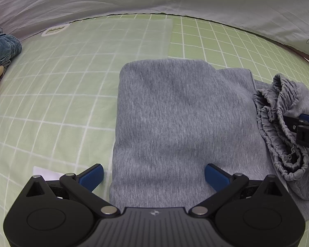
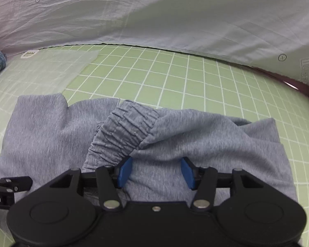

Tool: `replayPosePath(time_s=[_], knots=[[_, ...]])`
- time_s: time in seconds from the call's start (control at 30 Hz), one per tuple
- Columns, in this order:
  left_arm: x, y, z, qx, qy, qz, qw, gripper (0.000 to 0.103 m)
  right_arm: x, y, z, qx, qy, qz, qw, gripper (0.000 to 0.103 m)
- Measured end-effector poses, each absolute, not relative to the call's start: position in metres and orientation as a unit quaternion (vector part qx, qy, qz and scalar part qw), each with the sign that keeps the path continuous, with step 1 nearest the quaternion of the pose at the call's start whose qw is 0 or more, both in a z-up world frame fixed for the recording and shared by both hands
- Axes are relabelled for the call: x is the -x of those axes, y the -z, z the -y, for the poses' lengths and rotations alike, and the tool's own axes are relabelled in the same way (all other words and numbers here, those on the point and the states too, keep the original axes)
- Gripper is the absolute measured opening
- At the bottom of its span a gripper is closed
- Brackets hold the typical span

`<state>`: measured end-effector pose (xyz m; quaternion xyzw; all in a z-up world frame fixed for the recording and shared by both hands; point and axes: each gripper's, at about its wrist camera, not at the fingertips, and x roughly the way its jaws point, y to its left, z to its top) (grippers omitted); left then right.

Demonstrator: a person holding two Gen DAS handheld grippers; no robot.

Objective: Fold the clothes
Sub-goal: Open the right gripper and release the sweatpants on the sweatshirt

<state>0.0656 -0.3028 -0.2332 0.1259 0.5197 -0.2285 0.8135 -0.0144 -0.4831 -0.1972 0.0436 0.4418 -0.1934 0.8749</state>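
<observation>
On the green grid-pattern bed sheet point(image 1: 51, 86) lie folded grey sweatpants point(image 1: 175, 119), their bunched elastic waistband point(image 2: 123, 131) toward the right. Left gripper point(image 1: 153, 175) hangs spread wide over the folded part, pinching nothing. Right gripper point(image 2: 156, 171) is half spread, fabric between its blue pads point(image 2: 124, 171); actual grip cannot be told.

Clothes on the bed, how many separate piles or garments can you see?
2. The grey sweatpants lie partly folded on the green checked sheet; a denim bundle sits at its far left edge. More may lie out of view.

Both wrist views close above grey sweatpants point(image 1: 175, 123).
</observation>
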Motion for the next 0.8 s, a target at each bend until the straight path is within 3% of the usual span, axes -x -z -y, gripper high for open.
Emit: replayPosePath(time_s=[0.23, 0.6, 0.7, 0.77, 0.8], knots=[[-0.075, 0.227, 0.282, -0.099, 0.188, -0.527, 0.823, 0.103, 0.046, 0.191, 0.506, -0.102, 0.223, -0.442, 0.863, 0.079], [-0.076, 0.234, 0.278, -0.084, 0.196, -0.533, 0.819, 0.099, 0.101, 0.185, 0.542, -0.156, 0.318, -0.428, 0.831, 0.08], [-0.068, 0.229, 0.287, -0.102, 0.216, -0.516, 0.823, 0.08, 0.109, 0.185, 0.552, -0.165, 0.34, -0.426, 0.822, 0.08], [-0.064, 0.225, 0.291, -0.099, 0.236, -0.51, 0.821, 0.051, 0.114, 0.186, 0.557, -0.169, 0.352, -0.425, 0.816, 0.08], [-0.062, 0.224, 0.293, -0.098, 0.243, -0.51, 0.82, 0.044, 0.116, 0.186, 0.559, -0.172, 0.358, -0.424, 0.814, 0.08]])
